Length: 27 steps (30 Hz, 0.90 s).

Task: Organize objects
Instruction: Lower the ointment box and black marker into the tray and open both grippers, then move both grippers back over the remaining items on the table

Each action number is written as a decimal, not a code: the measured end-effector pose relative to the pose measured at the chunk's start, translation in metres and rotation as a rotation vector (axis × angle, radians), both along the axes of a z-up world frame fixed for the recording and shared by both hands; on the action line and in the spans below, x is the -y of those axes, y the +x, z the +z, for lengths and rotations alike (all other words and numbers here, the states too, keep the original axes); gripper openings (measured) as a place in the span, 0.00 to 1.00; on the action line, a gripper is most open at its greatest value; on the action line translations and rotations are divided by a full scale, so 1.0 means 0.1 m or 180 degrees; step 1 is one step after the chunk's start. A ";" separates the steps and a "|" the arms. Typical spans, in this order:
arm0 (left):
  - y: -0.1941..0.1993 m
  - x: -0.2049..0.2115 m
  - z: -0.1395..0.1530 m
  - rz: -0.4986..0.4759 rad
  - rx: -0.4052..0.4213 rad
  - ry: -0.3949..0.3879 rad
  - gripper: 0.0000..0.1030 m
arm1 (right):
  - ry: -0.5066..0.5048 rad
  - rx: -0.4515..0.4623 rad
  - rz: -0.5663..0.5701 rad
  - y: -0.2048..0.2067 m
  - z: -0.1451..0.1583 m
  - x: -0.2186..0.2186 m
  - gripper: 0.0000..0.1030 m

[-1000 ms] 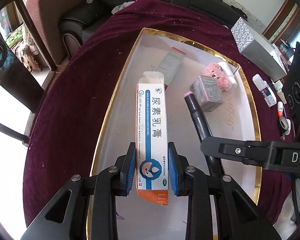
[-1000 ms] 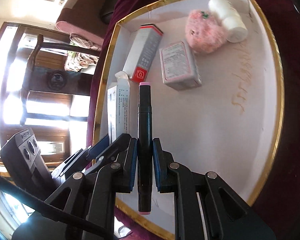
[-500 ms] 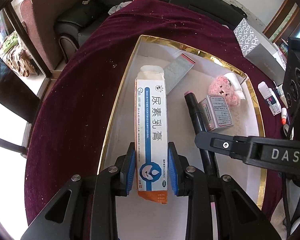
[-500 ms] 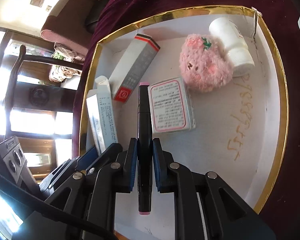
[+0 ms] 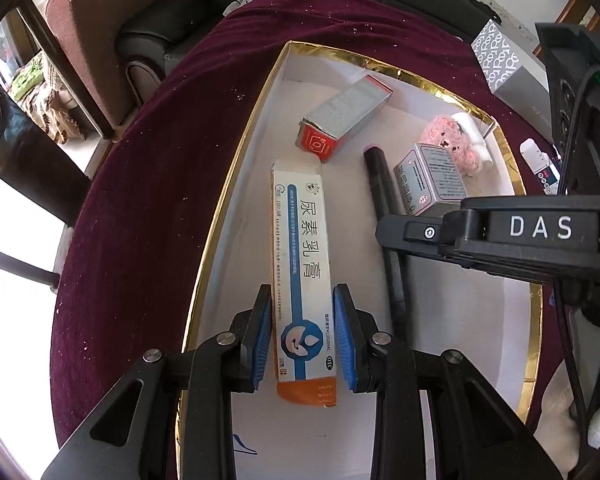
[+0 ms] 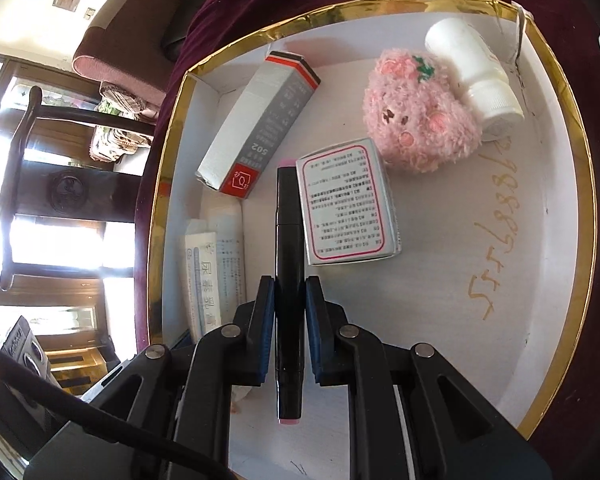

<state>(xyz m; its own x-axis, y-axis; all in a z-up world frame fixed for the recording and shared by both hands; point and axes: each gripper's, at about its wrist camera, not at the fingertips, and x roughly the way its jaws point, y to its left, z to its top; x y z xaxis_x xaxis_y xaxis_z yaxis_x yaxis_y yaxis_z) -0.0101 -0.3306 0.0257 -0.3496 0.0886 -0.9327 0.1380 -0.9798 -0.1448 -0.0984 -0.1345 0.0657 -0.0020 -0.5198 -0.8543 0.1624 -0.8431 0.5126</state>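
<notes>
My left gripper (image 5: 302, 330) is shut on a long white and blue ointment box (image 5: 300, 256) with an orange end, held low inside the gold-rimmed white tray (image 5: 228, 200) along its left wall. In the right wrist view my right gripper (image 6: 290, 322) is shut on a black marker with pink ends (image 6: 288, 264), pointing into the same tray (image 6: 556, 148). The marker (image 5: 380, 184) lies just right of the ointment box (image 6: 208, 276), beside a grey tin with a pink-framed label (image 6: 348, 200).
In the tray also lie a grey glue box with a red end (image 6: 256, 128), a pink plush toy (image 6: 416, 116) and a white bottle (image 6: 472, 64). The tray rests on a maroon cloth (image 5: 140, 184). A patterned grey box (image 5: 508, 68) stands beyond, with chairs at left.
Both grippers have come lower and deeper into the tray with their loads. The ointment box's far end now sits near the glue box, and the marker tip reaches beside the tin.
</notes>
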 end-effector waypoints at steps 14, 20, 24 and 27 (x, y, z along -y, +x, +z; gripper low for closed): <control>0.11 0.08 0.15 0.0071 -0.0041 0.0295 0.26 | -0.0177 -0.0107 -0.0096 0.10 0.32 -0.39 0.48; 0.26 0.21 0.33 0.0162 -0.0181 0.0418 0.30 | -0.0221 0.0037 -0.0218 -0.09 0.14 -0.31 0.49; 0.30 0.21 0.38 0.0159 -0.0217 0.0422 0.32 | -0.0290 -0.0023 -0.0203 -0.30 0.12 -0.17 0.49; 0.31 0.17 0.42 0.0095 -0.0255 0.0455 0.32 | -0.0214 -0.0126 -0.0199 -0.34 0.23 -0.13 0.49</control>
<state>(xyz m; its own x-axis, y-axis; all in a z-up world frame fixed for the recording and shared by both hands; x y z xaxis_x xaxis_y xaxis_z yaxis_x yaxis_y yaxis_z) 0.0210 -0.3477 0.0680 -0.4269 0.2068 -0.8803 0.1493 -0.9440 -0.2941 -0.1325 -0.1213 0.0884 -0.0693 -0.5738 -0.8161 0.1318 -0.8161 0.5626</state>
